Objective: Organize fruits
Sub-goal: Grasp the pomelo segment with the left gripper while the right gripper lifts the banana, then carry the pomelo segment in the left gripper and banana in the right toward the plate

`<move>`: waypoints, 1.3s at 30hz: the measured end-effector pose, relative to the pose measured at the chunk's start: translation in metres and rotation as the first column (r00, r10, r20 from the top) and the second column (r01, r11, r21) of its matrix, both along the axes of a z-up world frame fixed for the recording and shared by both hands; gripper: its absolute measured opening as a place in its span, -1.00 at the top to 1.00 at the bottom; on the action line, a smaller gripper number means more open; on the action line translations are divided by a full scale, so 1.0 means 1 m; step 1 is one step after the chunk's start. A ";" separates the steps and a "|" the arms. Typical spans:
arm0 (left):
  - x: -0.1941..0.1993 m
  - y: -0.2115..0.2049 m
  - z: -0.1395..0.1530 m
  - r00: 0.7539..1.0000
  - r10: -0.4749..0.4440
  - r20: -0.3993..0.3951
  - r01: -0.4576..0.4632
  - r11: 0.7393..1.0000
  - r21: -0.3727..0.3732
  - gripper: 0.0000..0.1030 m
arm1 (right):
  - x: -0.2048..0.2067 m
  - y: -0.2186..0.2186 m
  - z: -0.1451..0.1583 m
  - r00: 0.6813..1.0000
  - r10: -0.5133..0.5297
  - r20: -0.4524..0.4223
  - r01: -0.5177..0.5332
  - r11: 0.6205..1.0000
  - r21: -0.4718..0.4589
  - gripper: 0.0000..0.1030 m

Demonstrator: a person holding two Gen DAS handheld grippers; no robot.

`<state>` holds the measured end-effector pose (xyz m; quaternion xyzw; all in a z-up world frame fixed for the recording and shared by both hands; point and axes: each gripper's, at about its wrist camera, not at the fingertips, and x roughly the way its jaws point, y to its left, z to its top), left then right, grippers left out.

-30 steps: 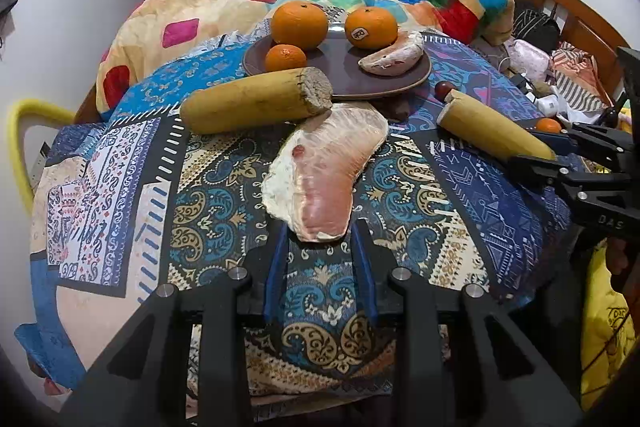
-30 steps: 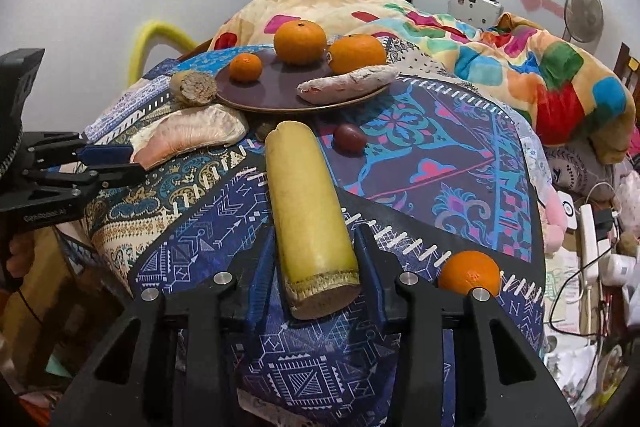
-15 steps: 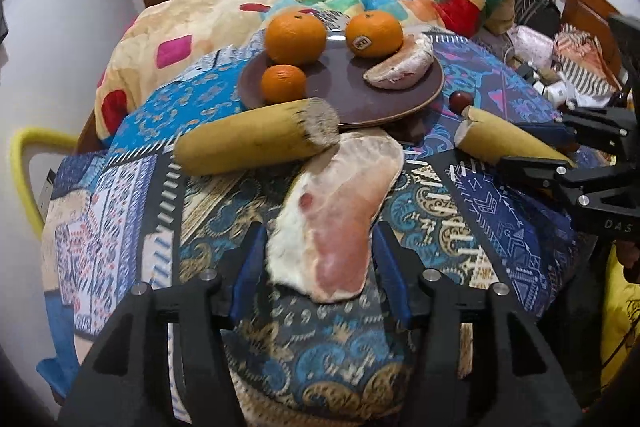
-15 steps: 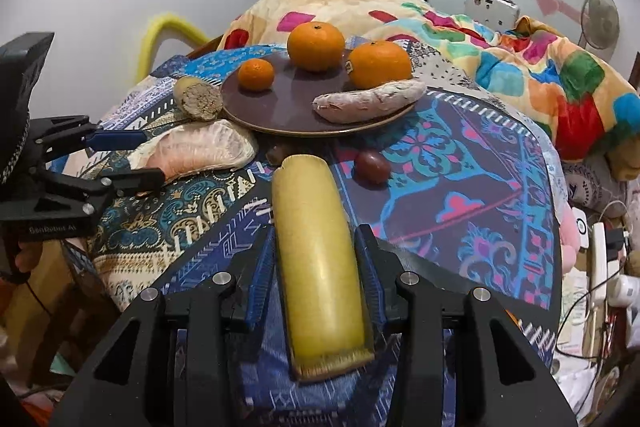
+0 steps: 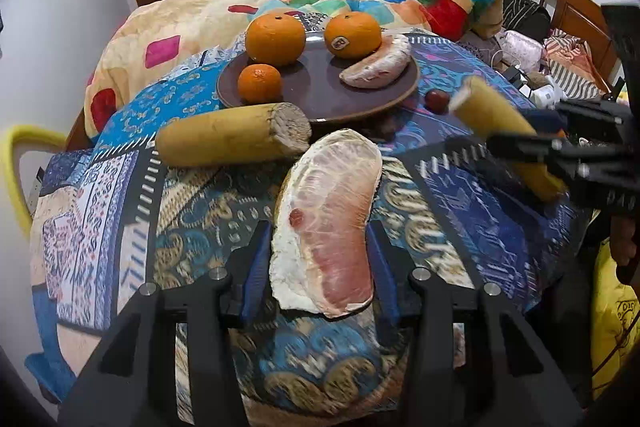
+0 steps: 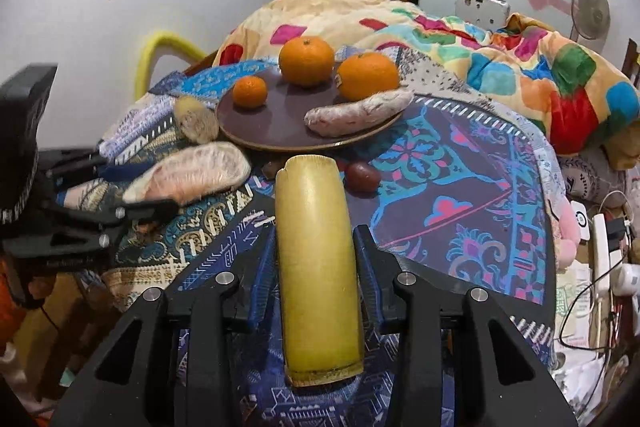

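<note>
A: Currently, where does the pomelo segment (image 5: 326,227) lie?
B: On the patterned cloth (image 5: 100,227), in front of the brown plate (image 5: 316,95), between the blue pads of the left gripper (image 5: 320,259). The jaws have just been closing on it; whether the pads press on it I cannot tell.
A: And the right gripper (image 6: 316,267)?
B: Clenched on the yellow stalk piece (image 6: 316,259), both pads against its sides, the piece pointing toward the plate.
A: Plate contents?
B: Two large oranges (image 5: 275,37), one small orange (image 5: 259,83) and a second pomelo segment (image 5: 378,69). Another stalk piece (image 5: 228,139) rests just beside the rim, and a small dark red fruit (image 5: 437,99) lies nearby on the cloth.
</note>
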<state>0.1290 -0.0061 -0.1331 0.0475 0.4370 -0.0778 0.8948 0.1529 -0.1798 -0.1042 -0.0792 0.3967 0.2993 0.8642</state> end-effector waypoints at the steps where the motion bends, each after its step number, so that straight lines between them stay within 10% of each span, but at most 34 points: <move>1: -0.003 -0.002 0.000 1.000 -0.001 -0.002 0.001 1.000 -0.003 0.09 | -0.002 -0.002 0.002 1.000 -0.004 0.006 0.004 1.000 0.007 0.31; 26: 0.033 -0.047 0.000 0.992 -0.081 -0.095 0.088 0.993 0.079 -0.19 | -0.007 -0.027 0.024 0.998 -0.039 0.049 0.035 0.996 0.084 0.32; 39: 0.030 -0.044 0.004 0.998 -0.050 -0.034 0.051 0.998 0.035 0.00 | -0.004 -0.030 0.028 0.997 -0.050 0.061 0.045 0.995 0.084 0.32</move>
